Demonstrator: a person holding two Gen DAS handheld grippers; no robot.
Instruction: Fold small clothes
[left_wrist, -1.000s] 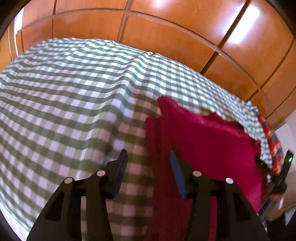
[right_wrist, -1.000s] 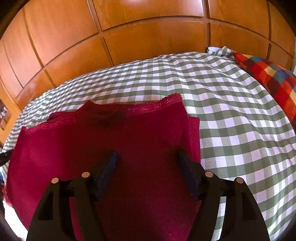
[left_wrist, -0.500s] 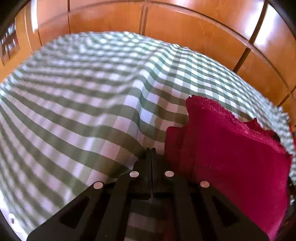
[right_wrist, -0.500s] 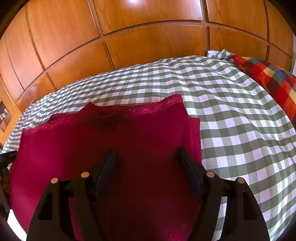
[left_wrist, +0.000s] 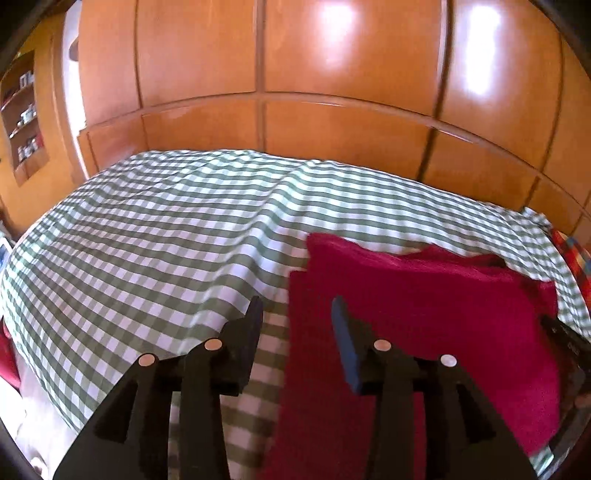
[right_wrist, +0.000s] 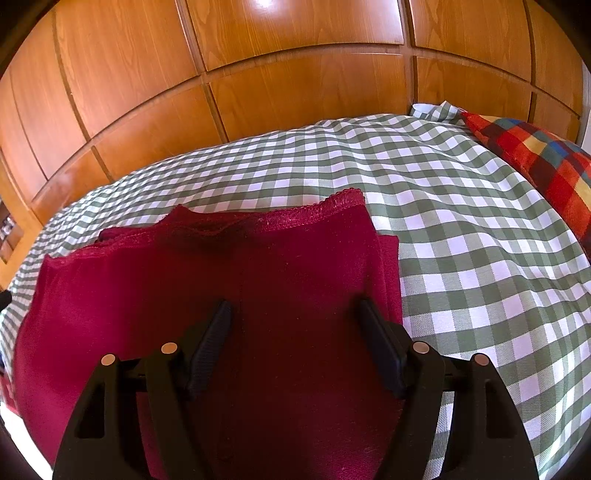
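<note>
Progress: red garment (right_wrist: 221, 295) looks folded into layers on the bed (right_wrist: 461, 229), final tidy maybe left | left claw (left_wrist: 295, 317) spread, empty, garment edge at its 3 o'clock | right claw (right_wrist: 291, 321) spread above garment, gripping nothing.

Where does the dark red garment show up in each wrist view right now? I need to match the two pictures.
Left wrist: the dark red garment fills the lower right, with the open left gripper straddling its left edge.
Right wrist: the garment fills the lower left and centre, under the open right gripper.
Shared landmark: the multicoloured plaid pillow, far right edge in the left view, upper right in the right view.
</note>
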